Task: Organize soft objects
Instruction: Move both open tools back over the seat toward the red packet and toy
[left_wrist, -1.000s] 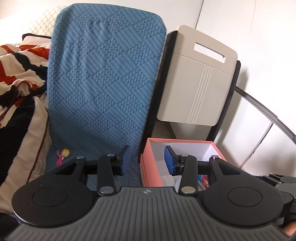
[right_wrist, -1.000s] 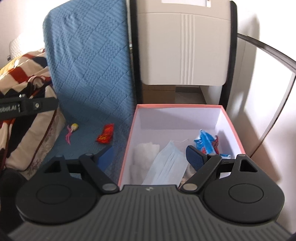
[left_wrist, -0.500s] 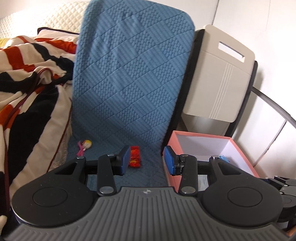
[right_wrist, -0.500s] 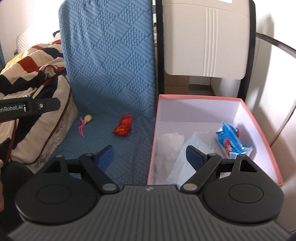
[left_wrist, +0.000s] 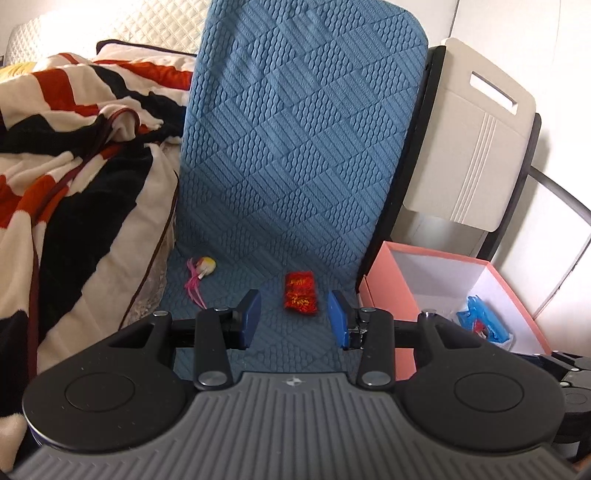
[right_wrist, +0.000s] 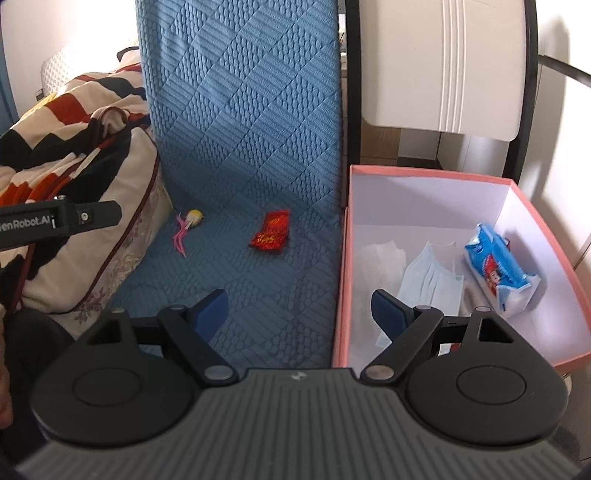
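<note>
Left wrist view runs from a striped blanket (left_wrist: 74, 155) on the bed, across a blue quilted cushion (left_wrist: 295, 147), to a pink box (left_wrist: 380, 266) at the right. Two loose soft things lie on the cushion seat: one small yellow-headed toy with pink strands (left_wrist: 201, 271), then one red packet (left_wrist: 300, 293), probably waiting there to be boxed. The left tongs (left_wrist: 293, 319) stand partly apart and empty, framing the red packet without touching it, which suggests it is the next pick. Right wrist view shows the box holding three items: one white wad (right_wrist: 380, 254), one pale blue face mask (right_wrist: 430, 280), one blue tissue pack (right_wrist: 495, 267). The right tongs (right_wrist: 295, 308) gape wide, holding nothing, straddling the box's near wall.
</note>
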